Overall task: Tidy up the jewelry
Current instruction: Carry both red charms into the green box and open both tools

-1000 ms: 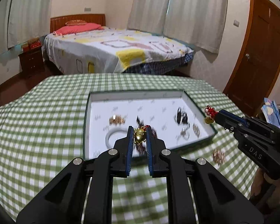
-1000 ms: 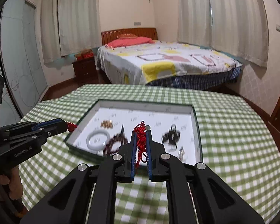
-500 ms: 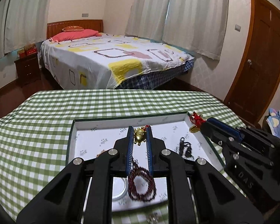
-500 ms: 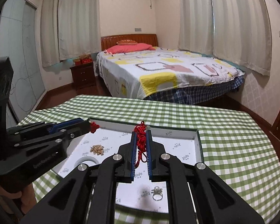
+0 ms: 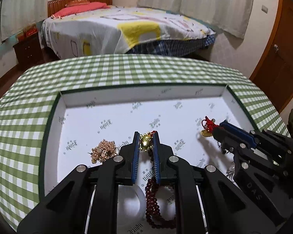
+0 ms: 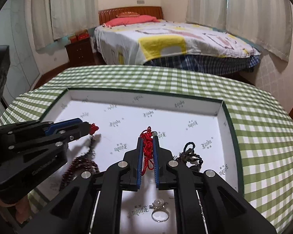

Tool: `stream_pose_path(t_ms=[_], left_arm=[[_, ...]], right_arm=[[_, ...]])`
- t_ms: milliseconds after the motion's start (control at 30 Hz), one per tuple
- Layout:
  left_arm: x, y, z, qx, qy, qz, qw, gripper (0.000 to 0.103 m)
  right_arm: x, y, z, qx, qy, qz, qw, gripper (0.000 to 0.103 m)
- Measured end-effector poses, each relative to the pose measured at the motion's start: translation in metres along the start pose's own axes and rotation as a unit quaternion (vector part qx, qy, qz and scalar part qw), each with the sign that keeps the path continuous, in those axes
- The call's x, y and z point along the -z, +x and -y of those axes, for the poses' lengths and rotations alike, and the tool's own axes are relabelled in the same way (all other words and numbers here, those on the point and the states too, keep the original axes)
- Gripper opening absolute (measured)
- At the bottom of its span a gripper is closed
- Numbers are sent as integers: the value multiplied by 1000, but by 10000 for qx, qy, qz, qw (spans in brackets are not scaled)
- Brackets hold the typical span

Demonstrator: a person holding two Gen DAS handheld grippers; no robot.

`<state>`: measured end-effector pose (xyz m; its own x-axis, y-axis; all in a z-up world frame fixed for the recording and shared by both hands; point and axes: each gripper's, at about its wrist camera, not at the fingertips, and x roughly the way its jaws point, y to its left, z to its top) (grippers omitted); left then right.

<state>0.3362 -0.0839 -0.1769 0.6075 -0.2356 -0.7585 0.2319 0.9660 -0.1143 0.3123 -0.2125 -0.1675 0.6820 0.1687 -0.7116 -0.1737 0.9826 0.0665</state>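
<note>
While both tools pinch charms (gold (image 5: 145,141), red (image 6: 147,146)), tray (image 5: 142,95) lies below.

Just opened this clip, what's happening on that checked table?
A person is sorting jewelry with two handheld grippers over a shallow white tray on a green checked tablecloth. The left gripper is shut on a gold charm, with dark red beads hanging below it. The right gripper is shut on a red knotted cord. Already lying in the tray: a gold chain pile, a pearl ring and a dark braided cord.
</note>
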Motion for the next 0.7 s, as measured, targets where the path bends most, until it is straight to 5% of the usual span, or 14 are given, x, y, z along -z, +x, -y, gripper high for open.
stream_pose_path(t_ms=[400, 467, 533, 700], left_arm=[[2, 13, 0, 47, 33, -219, 9997, 16], [2, 13, -1, 39, 0, -228, 9997, 25], [3, 12, -2, 56, -36, -220, 9997, 30], [5, 10, -3, 60, -45, -204, 9998, 37]], right_arm=[[4, 12, 2, -33, 88, -241, 9997, 12], [4, 13, 4, -68, 141, -252, 9996, 13], [5, 12, 6, -83, 189, -247, 9995, 35], [4, 9, 6, -59, 162, -165, 9997, 39]])
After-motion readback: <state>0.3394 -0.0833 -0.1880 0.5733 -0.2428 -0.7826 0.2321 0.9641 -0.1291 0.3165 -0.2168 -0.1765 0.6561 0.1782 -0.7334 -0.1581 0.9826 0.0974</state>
